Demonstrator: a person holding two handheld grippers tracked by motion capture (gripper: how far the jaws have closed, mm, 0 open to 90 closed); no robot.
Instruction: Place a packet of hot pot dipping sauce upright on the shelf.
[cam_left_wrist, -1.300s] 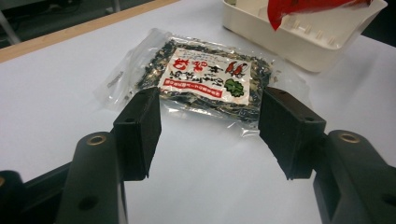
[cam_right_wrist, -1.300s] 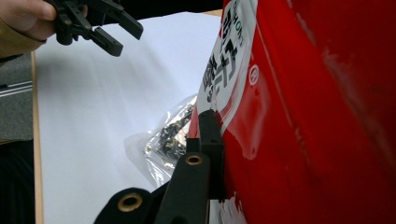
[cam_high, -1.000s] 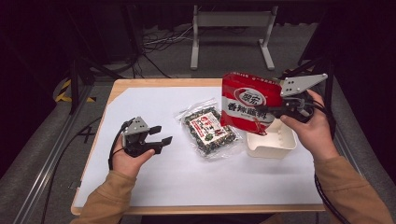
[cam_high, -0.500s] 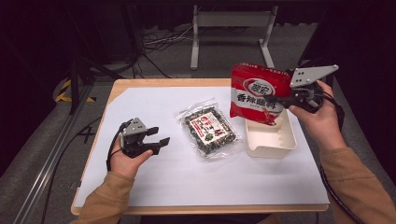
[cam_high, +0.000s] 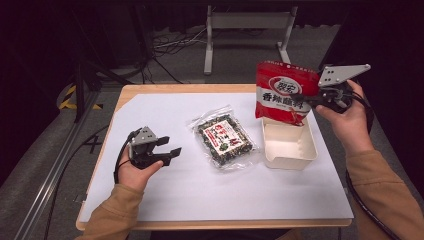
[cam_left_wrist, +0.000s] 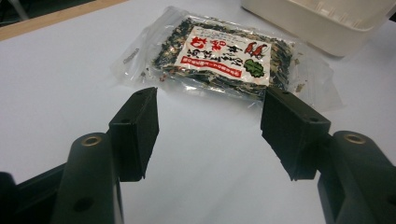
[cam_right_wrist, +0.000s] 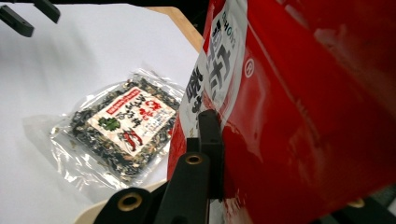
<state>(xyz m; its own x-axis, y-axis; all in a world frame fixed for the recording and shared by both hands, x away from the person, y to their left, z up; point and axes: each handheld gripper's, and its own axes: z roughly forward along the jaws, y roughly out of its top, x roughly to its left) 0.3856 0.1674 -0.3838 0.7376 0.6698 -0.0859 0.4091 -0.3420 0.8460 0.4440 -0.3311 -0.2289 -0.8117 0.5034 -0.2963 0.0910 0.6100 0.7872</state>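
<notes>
My right gripper (cam_high: 311, 101) is shut on the edge of a red snack bag (cam_high: 283, 97), held upright in the air over the far end of a white tray (cam_high: 290, 154). In the right gripper view the red bag (cam_right_wrist: 303, 107) presses against the one jaw that shows; the other jaw is hidden behind it. A clear packet of dark snack mix (cam_high: 224, 137) with a red-and-white label lies flat on the table left of the tray. My left gripper (cam_high: 172, 151) rests at the table's left, open, nothing between its jaws, pointing at the packet (cam_left_wrist: 219, 56).
White paper (cam_high: 200, 190) covers the wooden table. The tray's wall (cam_left_wrist: 317, 28) stands just beyond the packet in the left gripper view. Cables and a metal stand (cam_high: 245, 30) lie on the floor past the far edge.
My right gripper has carried the red bag up and toward the far right, so it now hangs over the tray's far end. The left gripper has stayed in place.
</notes>
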